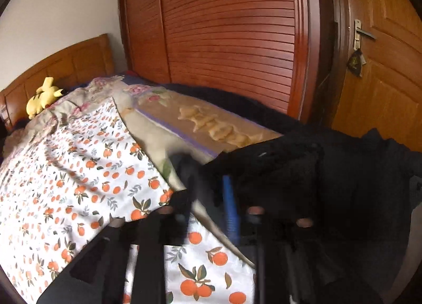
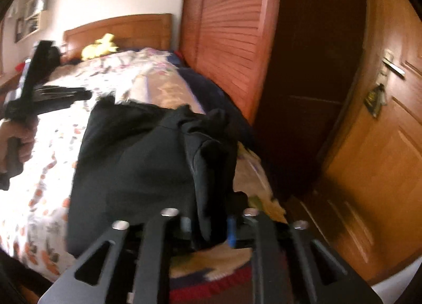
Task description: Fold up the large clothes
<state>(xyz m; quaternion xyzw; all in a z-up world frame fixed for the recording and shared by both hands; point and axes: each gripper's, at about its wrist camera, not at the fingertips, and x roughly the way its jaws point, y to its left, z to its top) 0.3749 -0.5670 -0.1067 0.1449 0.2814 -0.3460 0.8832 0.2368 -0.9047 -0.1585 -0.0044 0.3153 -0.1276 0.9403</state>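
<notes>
Plainly heaped on the bed's right side, near the foot: black garment (image 1: 303,172), bunched and folded over itself, resting partly on the orange-print sheet (image 1: 79,172) and partly on a beige patterned quilt (image 1: 224,130). From the left wrist view, left gripper (image 1: 205,172) poised at the garment's left edge, jaws parted, with bedding showing in the gap between them. Dark cloth draped over the top of the right-hand finger and its blue pad (image 1: 229,198), but not pinched; released, then, not clamped on anything. From the right wrist view, the same gripper seen off to the left, carried in a hand (image 2: 18,143), fingers aimed toward the garment's far corner and close to it. Right gripper (image 2: 208,221) set at the garment's near right edge, jaws likewise apart, with a hanging fold of the black cloth lying loosely between the fingers rather than squeezed. Much motion blur in this view, so finer detail of the contact hard to read. Further back, at the head of the bed: yellow plush toy (image 1: 43,97) against the wooden headboard (image 1: 79,61), with a crumpled floral quilt (image 1: 110,87) below it. Beyond the bed: slatted reddish wardrobe door (image 1: 224,40), and to its right a lighter wooden room door (image 1: 382,93) with a metal handle (image 1: 365,31).
</notes>
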